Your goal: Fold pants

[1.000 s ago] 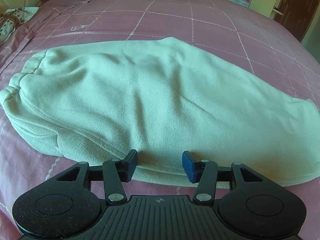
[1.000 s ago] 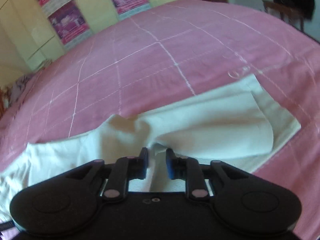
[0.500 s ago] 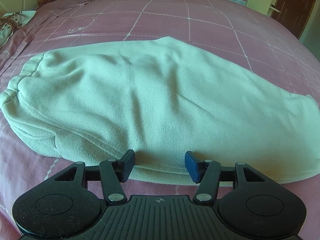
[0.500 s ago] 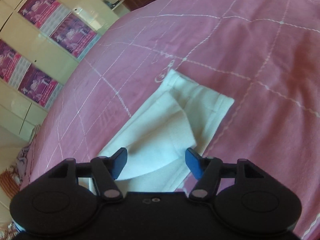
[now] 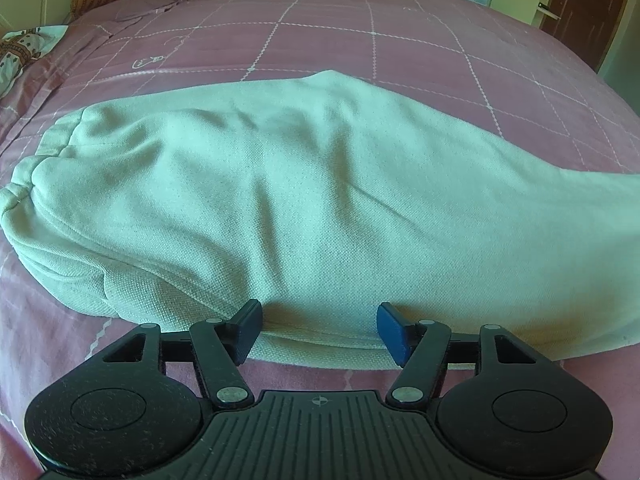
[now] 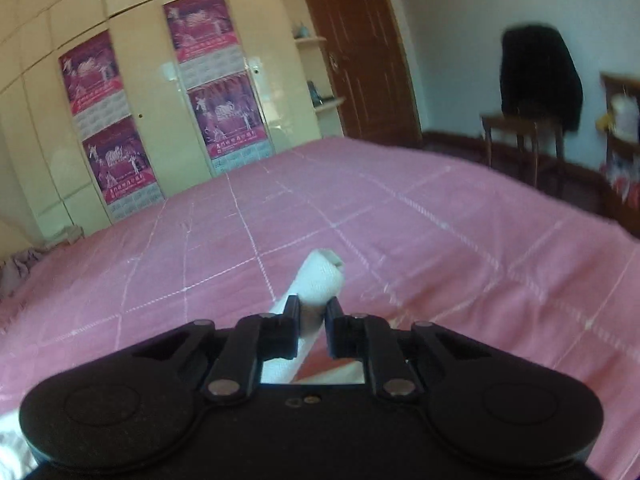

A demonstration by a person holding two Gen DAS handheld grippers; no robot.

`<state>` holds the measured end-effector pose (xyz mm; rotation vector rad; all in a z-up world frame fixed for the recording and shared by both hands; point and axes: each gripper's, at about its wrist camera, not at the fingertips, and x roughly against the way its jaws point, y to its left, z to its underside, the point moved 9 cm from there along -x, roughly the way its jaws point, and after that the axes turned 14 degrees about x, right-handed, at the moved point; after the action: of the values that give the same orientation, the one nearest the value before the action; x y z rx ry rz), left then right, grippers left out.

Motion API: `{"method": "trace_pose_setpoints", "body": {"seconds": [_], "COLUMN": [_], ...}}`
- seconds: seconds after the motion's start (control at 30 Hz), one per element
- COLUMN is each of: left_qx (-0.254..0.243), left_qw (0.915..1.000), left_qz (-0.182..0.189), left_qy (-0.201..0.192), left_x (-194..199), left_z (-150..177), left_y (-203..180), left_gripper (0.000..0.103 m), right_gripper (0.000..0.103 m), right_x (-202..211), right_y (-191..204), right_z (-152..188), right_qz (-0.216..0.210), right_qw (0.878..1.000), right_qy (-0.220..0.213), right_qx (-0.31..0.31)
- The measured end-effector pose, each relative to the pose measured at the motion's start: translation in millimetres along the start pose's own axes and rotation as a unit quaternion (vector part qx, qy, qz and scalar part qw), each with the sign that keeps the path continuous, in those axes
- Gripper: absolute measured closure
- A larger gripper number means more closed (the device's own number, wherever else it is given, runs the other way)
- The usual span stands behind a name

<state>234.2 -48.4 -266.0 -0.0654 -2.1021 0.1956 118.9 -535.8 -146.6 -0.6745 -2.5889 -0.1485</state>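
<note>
Pale green-white pants (image 5: 312,200) lie folded lengthwise across the pink bedspread (image 5: 360,32), waistband at the left. My left gripper (image 5: 318,330) is open, its blue pads either side of the pants' near folded edge, low over the bed. My right gripper (image 6: 312,316) is shut on the pants' leg end (image 6: 320,276), a bunched white cuff that sticks up between the fingers, lifted above the bed (image 6: 440,220).
Cream wardrobe doors with pink posters (image 6: 216,76) stand beyond the bed. A brown door (image 6: 360,52) and a chair with a dark garment (image 6: 540,80) are at the right. Pillows and clothes (image 5: 24,48) lie at the bed's far left.
My right gripper opened over the leg end, then closed on the cuff and lifted it, tilting up toward the room. My left gripper opened slightly wider and stayed at the pants' edge.
</note>
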Motion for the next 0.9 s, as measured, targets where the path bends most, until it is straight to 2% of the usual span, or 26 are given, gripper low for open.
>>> {"method": "trace_pose_setpoints", "body": {"seconds": [0.03,0.07,0.1,0.13,0.17,0.27,0.4,0.53,0.77,0.83,0.9], "left_qx": [0.000,-0.001,-0.002,-0.002,-0.002,-0.007,-0.004,-0.008,-0.006,-0.002,-0.007], "left_qw": [1.0000,1.0000,1.0000,1.0000,1.0000,1.0000,1.0000,1.0000,1.0000,1.0000,1.0000], "left_qz": [0.000,-0.001,-0.001,-0.003,-0.003,-0.005,-0.005,-0.004,-0.004,-0.003,-0.004], "left_qy": [0.000,0.000,0.000,0.000,0.000,0.000,-0.001,-0.003,-0.002,-0.002,-0.003], "left_x": [-0.1,-0.2,-0.4,-0.2,-0.1,-0.9,-0.9,-0.7,-0.2,0.2,-0.3], "left_z": [0.0,0.2,0.6,0.9,1.0,1.3,1.2,2.3,1.5,1.4,1.9], "left_y": [0.1,0.1,-0.2,-0.4,-0.2,-0.8,-0.7,-0.4,0.3,1.0,0.7], "left_gripper": [0.039,0.039,0.039,0.039,0.039,0.038,0.037,0.037,0.037,0.037,0.036], "right_gripper": [0.091,0.090,0.090,0.090,0.084,0.071,0.069,0.069,0.069,0.069,0.069], "right_x": [-8.2,-22.3,-41.0,-51.1,-55.8,-50.3,-39.9,-26.1,-27.6,-32.2,-31.5], "right_y": [1.3,-0.4,-5.4,-9.9,-13.2,-21.1,-35.4,-48.2,-31.3,-29.9,-28.5], "right_z": [6.4,19.8,40.2,54.5,67.1,70.1,80.5,100.3,120.4,124.0,127.5], "right_qz": [0.017,0.028,0.033,0.033,0.028,-0.016,-0.025,-0.041,-0.073,-0.072,-0.089], "right_qw": [0.999,0.996,0.991,0.986,0.985,0.988,0.984,0.973,0.960,0.954,0.944], "right_qy": [0.022,0.062,0.119,0.153,0.171,0.138,0.138,0.144,0.171,0.182,0.177], "right_qx": [0.037,0.059,0.059,0.049,0.026,-0.065,-0.110,-0.174,-0.210,-0.229,-0.266]}}
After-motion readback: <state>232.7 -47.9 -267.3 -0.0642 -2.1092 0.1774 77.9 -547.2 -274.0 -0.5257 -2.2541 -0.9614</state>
